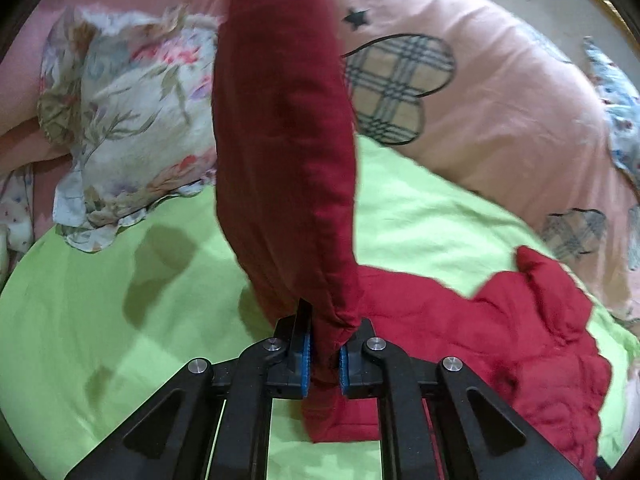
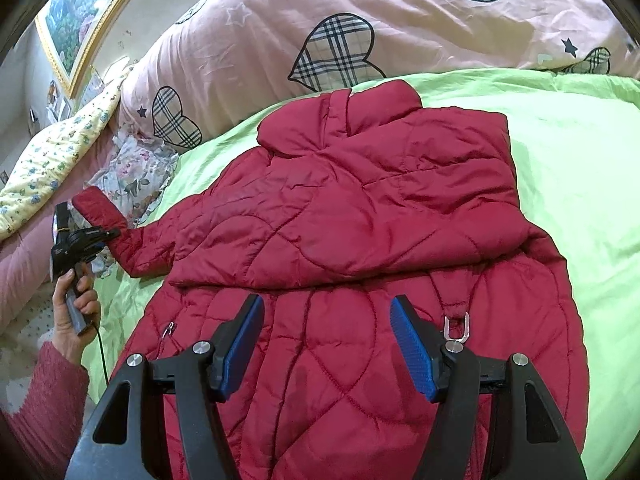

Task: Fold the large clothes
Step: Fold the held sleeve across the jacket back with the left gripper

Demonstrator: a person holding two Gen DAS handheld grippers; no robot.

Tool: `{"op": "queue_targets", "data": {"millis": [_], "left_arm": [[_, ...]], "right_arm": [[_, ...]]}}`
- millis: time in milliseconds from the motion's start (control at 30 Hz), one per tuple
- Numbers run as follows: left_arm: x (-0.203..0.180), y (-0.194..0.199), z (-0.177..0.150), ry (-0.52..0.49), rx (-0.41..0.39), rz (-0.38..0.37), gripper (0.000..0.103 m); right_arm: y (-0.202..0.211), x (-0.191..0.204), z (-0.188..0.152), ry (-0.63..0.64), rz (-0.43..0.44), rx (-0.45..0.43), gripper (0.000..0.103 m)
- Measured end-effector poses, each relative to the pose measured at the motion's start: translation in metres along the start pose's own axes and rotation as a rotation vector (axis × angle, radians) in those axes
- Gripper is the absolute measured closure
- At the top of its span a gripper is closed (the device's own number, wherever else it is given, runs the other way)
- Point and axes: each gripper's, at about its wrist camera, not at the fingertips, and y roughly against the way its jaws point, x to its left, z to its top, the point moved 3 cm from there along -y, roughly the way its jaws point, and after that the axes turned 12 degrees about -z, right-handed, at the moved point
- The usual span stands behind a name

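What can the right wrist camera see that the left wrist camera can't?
Only the right wrist view shows the whole red jacket spread flat, the framed picture, the person's hand, and the open right claw. Only the left wrist view shows the sleeve up close, pinched in the left claw. Both show the green sheet and the pink heart quilt.
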Motion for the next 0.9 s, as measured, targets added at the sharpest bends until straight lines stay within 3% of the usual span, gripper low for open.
{"op": "queue_targets", "data": {"millis": [200,500,900], "left_arm": [[-0.055,0.028,-0.02,-0.088,-0.001,-0.138,0.095],[-0.139,0.04,-0.058,-0.22,0.067,-0.306,0.095],[-0.205,-0.009,-0.102,-0.278,0.233,-0.408,0.095]], "right_arm": [[0.0,-0.007,0.0,-0.044,0.019,0.019,0.036],[0.006,-0.018,0.007,-0.097,0.058,0.024,0.036],[0.004,-0.042,0.012,-0.222,0.118,0.059,0.034]]}}
